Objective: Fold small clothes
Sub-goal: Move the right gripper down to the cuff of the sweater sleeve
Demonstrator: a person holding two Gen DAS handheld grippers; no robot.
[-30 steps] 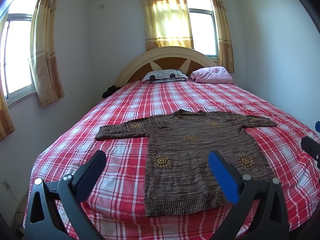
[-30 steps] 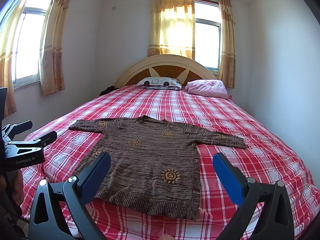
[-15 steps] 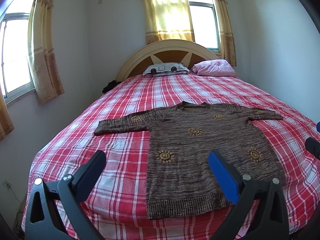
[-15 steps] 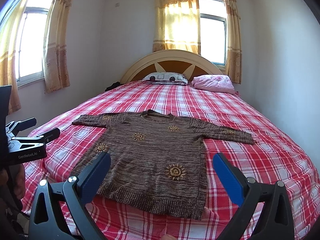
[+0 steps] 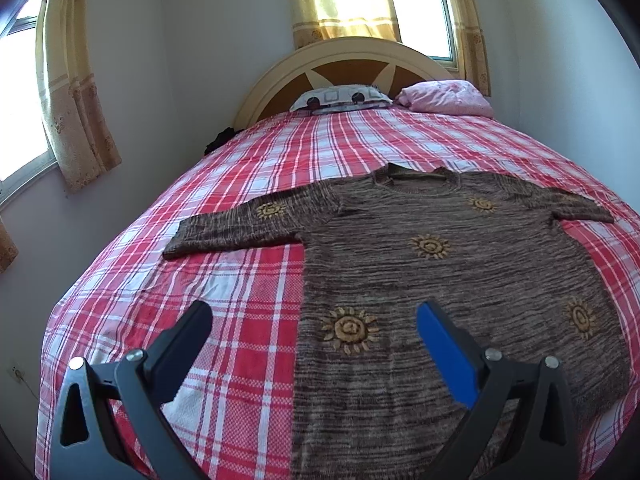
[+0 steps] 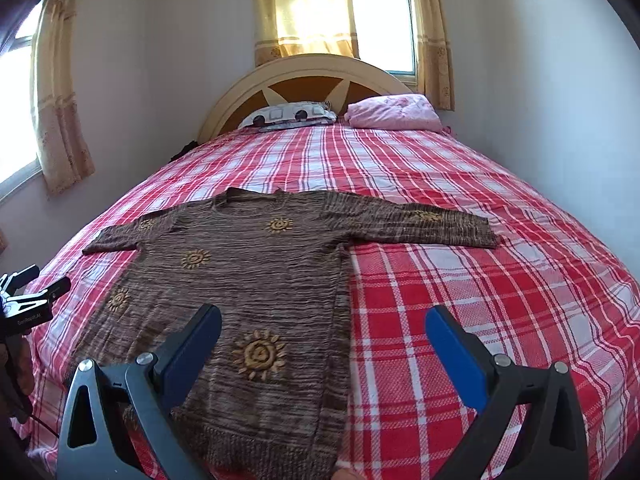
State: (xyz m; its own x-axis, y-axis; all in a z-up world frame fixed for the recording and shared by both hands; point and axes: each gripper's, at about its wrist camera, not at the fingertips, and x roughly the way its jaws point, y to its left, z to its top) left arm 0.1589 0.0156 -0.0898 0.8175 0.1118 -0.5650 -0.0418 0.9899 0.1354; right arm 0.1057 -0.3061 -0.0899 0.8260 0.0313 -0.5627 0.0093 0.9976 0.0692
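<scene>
Brown knit sweater (image 5: 440,280) with yellow sun motifs, spread flat and face up on a bed with a red plaid cover (image 5: 240,288), both sleeves stretched out sideways. Ahead of and below both tongs, hem nearest them, neckline farthest. Beyond the sweater, far ahead: a patterned pillow (image 6: 288,114) and a pink bundle (image 6: 392,114), maybe a folded blanket, against a rounded headboard (image 5: 340,64). Yellow curtains (image 6: 304,12) over the window behind it. Bare plaid cover open on either side of the sweater, out to the bed's edges. Left tongs (image 5: 312,332) held above the sweater's left hem corner, fingers wide apart, gripping nothing. Right tongs (image 6: 324,336) likewise spread and empty, above the right hem side. At the right view's left edge, the left tool's body and a bit of the hand (image 6: 18,360) holding it.
</scene>
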